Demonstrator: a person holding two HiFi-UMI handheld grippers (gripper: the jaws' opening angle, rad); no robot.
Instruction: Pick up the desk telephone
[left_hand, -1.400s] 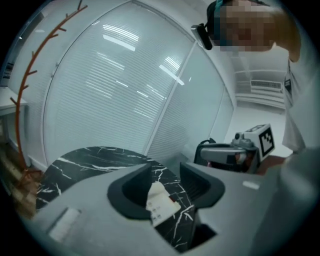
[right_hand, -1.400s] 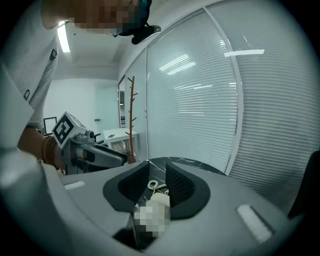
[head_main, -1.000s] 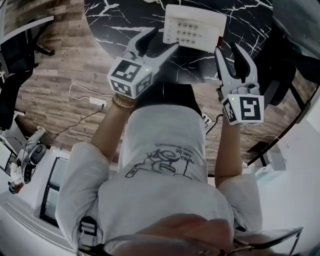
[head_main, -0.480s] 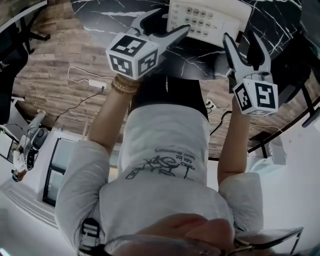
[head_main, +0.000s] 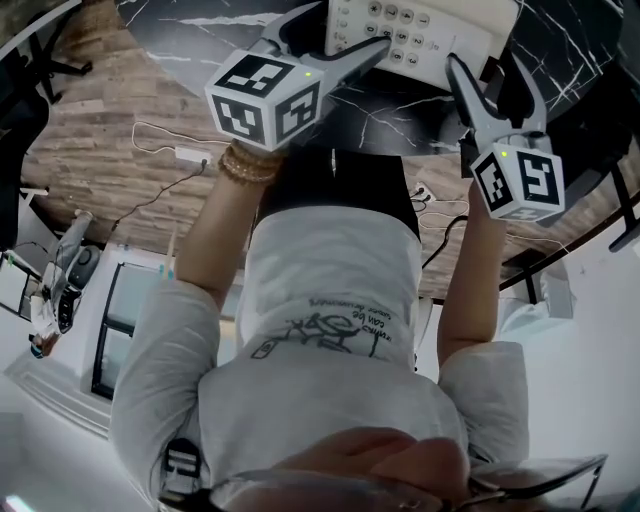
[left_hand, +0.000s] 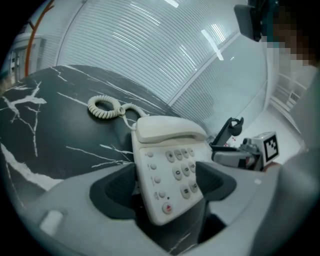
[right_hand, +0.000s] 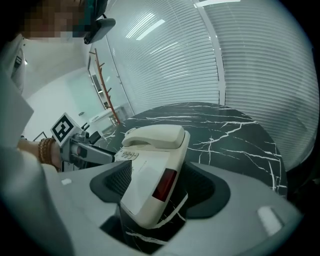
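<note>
Head view: the telephone (head_main: 420, 35) sits on a black marble table (head_main: 230, 30), close to the table's near edge, with a gripper at each of its near corners. The handset (left_hand: 170, 129) lies in its cradle at the phone's far end. The keypad (left_hand: 180, 170) faces up, and a coiled cord (left_hand: 105, 106) trails off to the far left across the tabletop.

The left gripper (head_main: 335, 35) straddles the phone's near left corner. Its jaws are spreading, with one dark pad just beside the phone's left edge and the other over the keypad side. The left gripper view does not show either pad bearing on the phone.

The right gripper (head_main: 487, 65) straddles the near right corner. Its jaws are widening too. The right gripper view shows the phone's side, with a dark red panel (right_hand: 164, 184), standing between the pads. Here too, no firm pinch on the casing shows.

Both grippers slant down toward the table, their marker cubes (head_main: 262, 100) turned toward the person holding them. Bracelets (head_main: 245, 165) circle the person's left wrist.

White blinds (left_hand: 150, 50) close off the room beyond the table's far side. Below the near rim, a white power strip (head_main: 185, 155) and thin cables lie on the wood-plank floor (head_main: 110, 120) to the left.
</note>
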